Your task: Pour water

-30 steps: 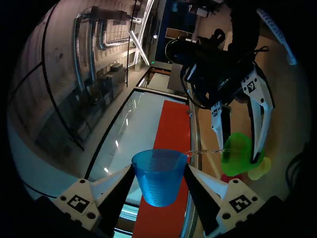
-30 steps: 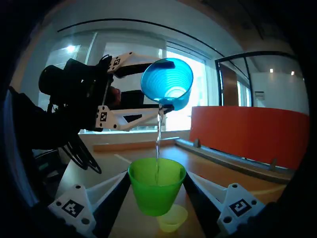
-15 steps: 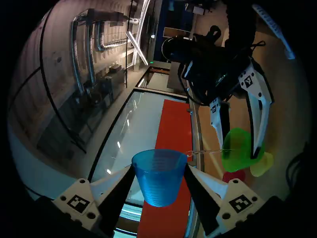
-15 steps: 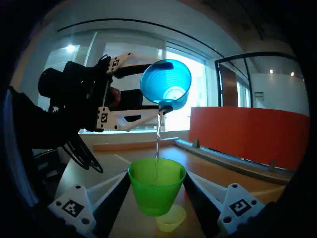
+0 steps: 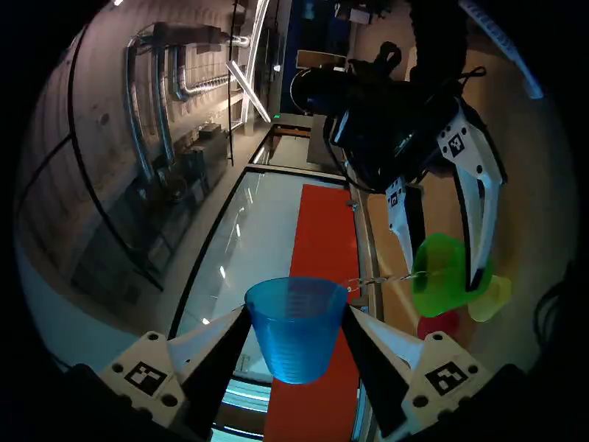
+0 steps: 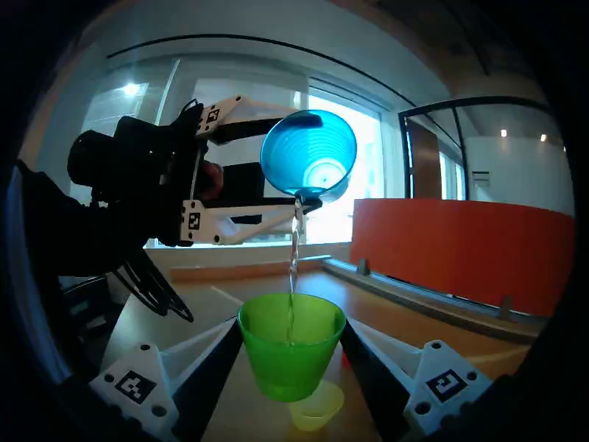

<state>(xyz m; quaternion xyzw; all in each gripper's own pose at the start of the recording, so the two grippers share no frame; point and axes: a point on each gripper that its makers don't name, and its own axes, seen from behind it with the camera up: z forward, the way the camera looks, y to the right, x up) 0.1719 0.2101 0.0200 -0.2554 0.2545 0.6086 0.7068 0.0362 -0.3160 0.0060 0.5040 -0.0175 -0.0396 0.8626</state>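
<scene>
We see the green cup (image 6: 289,346) as translucent, glossy plastic, the blue cup (image 6: 308,156) above it as the same see-through plastic ribbed with fine rings, and the small yellow cup (image 6: 315,407) just below it as paler plastic. On either side of the green cup the fingers (image 6: 180,353) of the right gripper (image 6: 291,324) are matt white plastic with printed black-and-white squares (image 6: 138,387), and the table (image 6: 412,313) beneath it looks like smooth wood with a soft sheen. Behind the green cup stands a matt orange panel (image 6: 464,247).
</scene>
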